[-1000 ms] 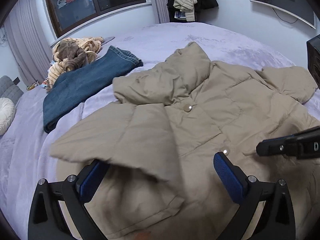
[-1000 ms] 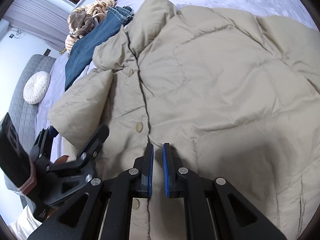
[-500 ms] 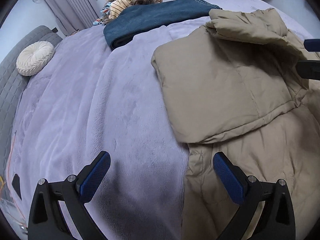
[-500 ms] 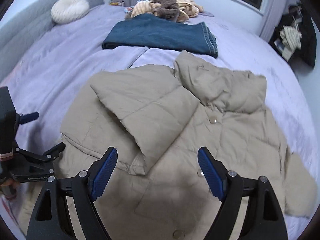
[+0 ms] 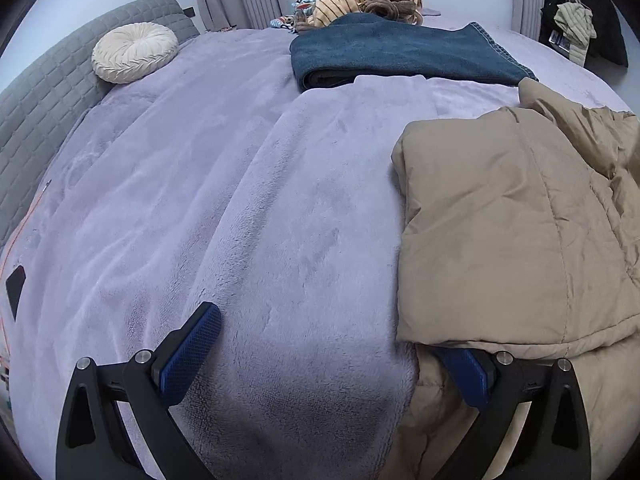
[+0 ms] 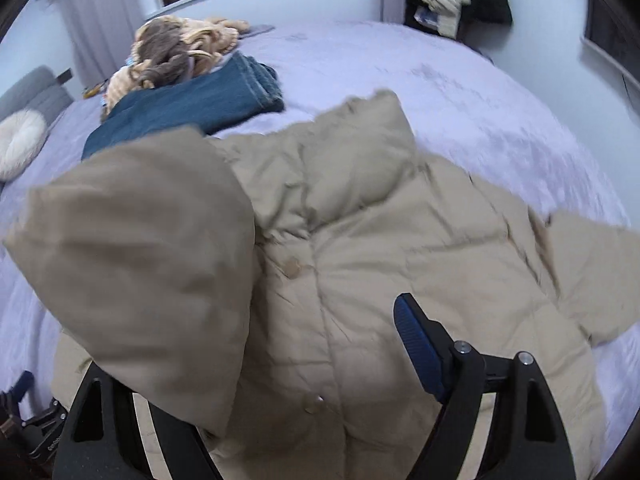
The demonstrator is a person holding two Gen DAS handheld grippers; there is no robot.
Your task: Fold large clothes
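The tan puffer jacket (image 6: 360, 264) lies buttoned-side up on the lavender bed (image 5: 200, 200), near the folded jeans (image 5: 400, 56), with its left sleeve (image 6: 152, 256) already laid across the front. Both the left gripper (image 5: 320, 360) and the right gripper (image 6: 256, 360) have their jaws spread wide and grip nothing. To fold neatly, I'd take the right sleeve (image 6: 592, 280) near its cuff, carry it flat across the chest, and smooth out trapped air.

The puffer jacket (image 5: 520, 220) lies on the bed (image 5: 240, 220) (1 sleeve (image 6: 140, 260) folded across its front), folded jeans (image 5: 400, 54) behind it, a round cushion (image 5: 134, 51) far left.
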